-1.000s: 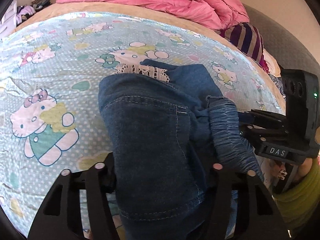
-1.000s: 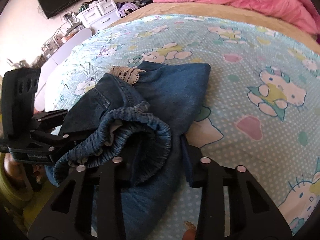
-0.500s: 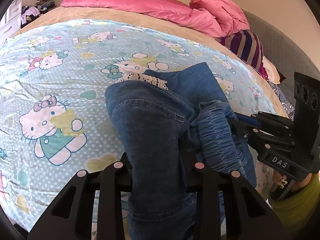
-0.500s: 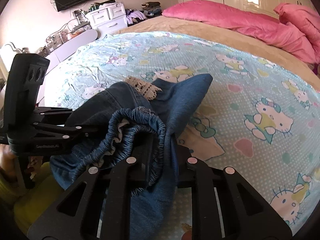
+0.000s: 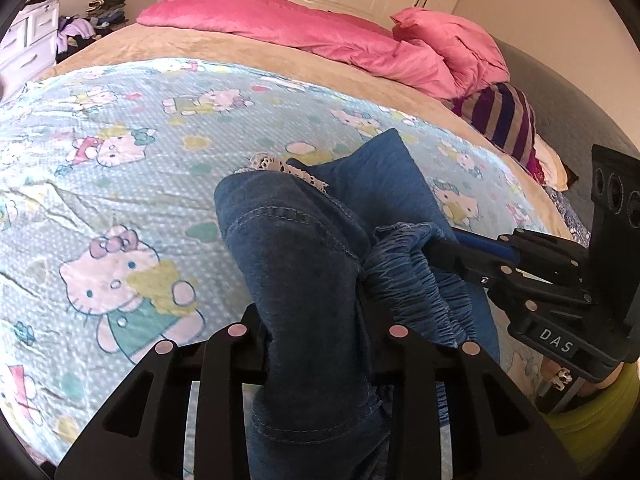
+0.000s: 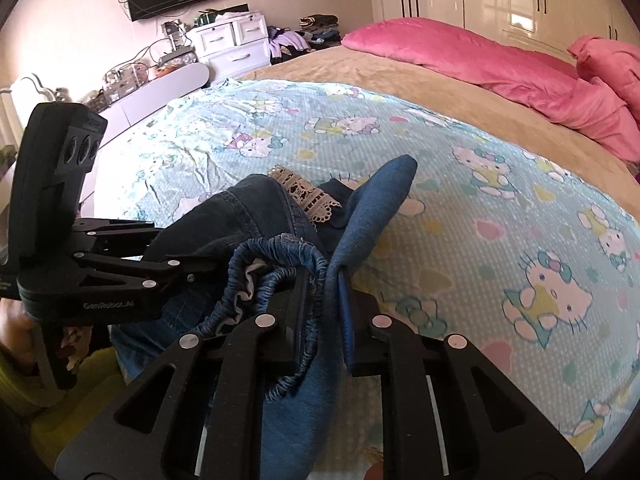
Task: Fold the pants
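Left wrist view: pants [image 5: 304, 280] run lengthwise away from gripper [image 5: 316, 332]

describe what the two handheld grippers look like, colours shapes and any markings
Both are matte black plastic. The left gripper and right gripper each have flat, angular fingers with triangular cut-outs and small round silver studs. From the left wrist view, the right one carries a white "DAS" label and a boxy black block with round holes. Its fingers have blue pads. The left one reads "GenRobot.AI".

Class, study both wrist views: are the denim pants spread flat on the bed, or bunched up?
Bunched up. The denim pants hang in folds from the left gripper and right gripper; the elastic waistband is crumpled.
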`<act>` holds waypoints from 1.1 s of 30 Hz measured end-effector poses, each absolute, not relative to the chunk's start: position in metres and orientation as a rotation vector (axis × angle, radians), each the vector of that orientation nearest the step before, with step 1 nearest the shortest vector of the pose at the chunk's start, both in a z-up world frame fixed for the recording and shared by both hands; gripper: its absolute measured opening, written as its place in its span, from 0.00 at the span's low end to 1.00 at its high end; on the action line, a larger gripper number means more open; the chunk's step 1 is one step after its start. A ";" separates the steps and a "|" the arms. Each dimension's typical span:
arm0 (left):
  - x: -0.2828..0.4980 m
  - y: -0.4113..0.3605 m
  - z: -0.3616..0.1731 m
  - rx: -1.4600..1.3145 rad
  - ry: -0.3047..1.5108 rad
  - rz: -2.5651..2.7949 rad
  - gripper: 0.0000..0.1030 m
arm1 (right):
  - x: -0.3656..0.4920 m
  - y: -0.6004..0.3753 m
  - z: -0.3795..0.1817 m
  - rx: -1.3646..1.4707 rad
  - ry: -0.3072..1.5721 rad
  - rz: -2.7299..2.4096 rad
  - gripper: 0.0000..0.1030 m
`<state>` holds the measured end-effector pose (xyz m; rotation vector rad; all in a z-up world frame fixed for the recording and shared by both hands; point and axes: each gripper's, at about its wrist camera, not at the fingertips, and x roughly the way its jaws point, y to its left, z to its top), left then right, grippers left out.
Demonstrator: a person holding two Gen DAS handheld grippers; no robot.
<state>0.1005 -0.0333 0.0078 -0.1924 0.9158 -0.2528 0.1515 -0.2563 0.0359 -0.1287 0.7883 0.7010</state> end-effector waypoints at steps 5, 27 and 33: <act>0.114 -0.020 0.016 -0.204 0.892 -0.226 0.29 | 0.166 -0.243 0.041 -0.137 0.775 0.713 0.09; 0.167 0.006 0.015 -0.198 0.868 -0.159 0.29 | 0.223 -0.210 0.036 -0.134 0.784 0.710 0.09; 0.174 0.010 0.002 -0.192 0.897 -0.141 0.29 | 0.229 -0.212 0.027 -0.131 0.800 0.682 0.09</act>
